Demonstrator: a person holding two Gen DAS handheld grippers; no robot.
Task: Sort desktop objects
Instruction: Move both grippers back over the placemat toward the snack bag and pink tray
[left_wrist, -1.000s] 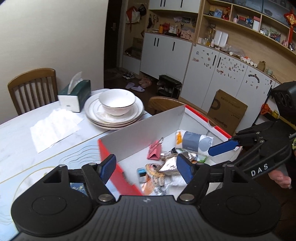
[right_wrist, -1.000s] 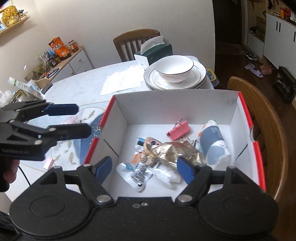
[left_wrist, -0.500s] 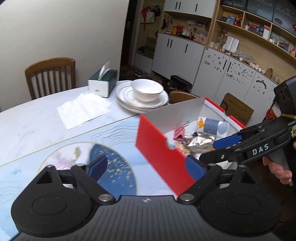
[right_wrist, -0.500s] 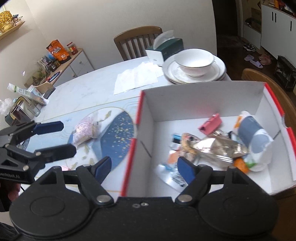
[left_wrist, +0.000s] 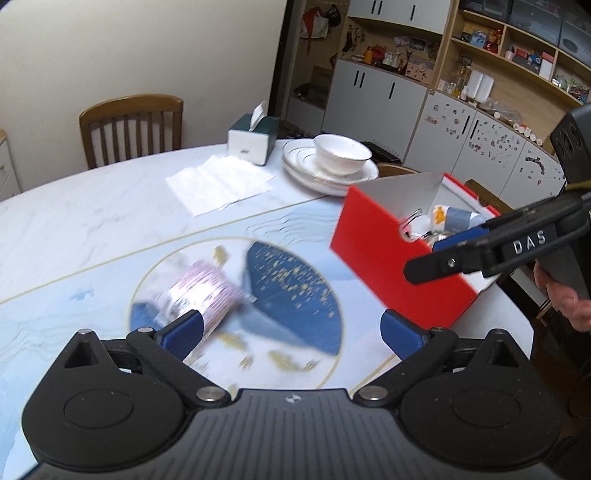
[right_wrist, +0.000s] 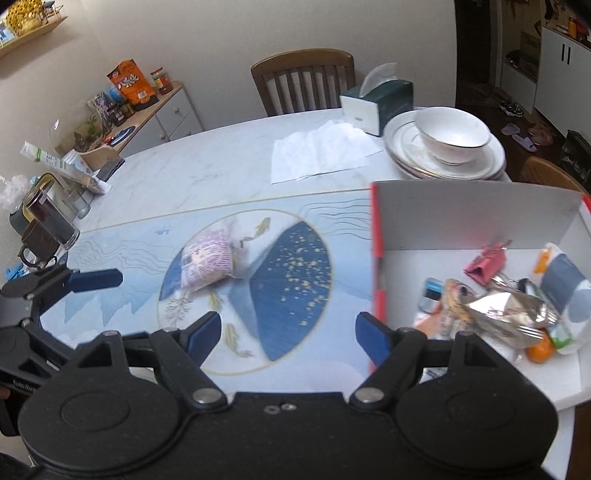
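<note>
A pink-and-white snack packet (left_wrist: 201, 295) lies on the blue placemat (left_wrist: 291, 284); it also shows in the right wrist view (right_wrist: 208, 260). A red box with white inside (left_wrist: 391, 254) stands at the right and holds several items: a pink clip (right_wrist: 485, 260), a foil wrapper (right_wrist: 506, 310), a blue-white pouch (right_wrist: 565, 277). My left gripper (left_wrist: 291, 332) is open and empty, just short of the packet. My right gripper (right_wrist: 288, 330) is open and empty above the mat beside the box wall (right_wrist: 376, 258).
Stacked plates with a bowl (right_wrist: 452, 136), a green tissue box (right_wrist: 380, 99) and a paper napkin (right_wrist: 321, 151) sit at the back. Glass mugs (right_wrist: 48, 221) stand at the table's left edge. Wooden chairs (left_wrist: 131, 125) ring the table.
Both grippers have swung left, away from the box and over the placemat. The snack packet has come into view ahead of the left gripper. Both stay open.
</note>
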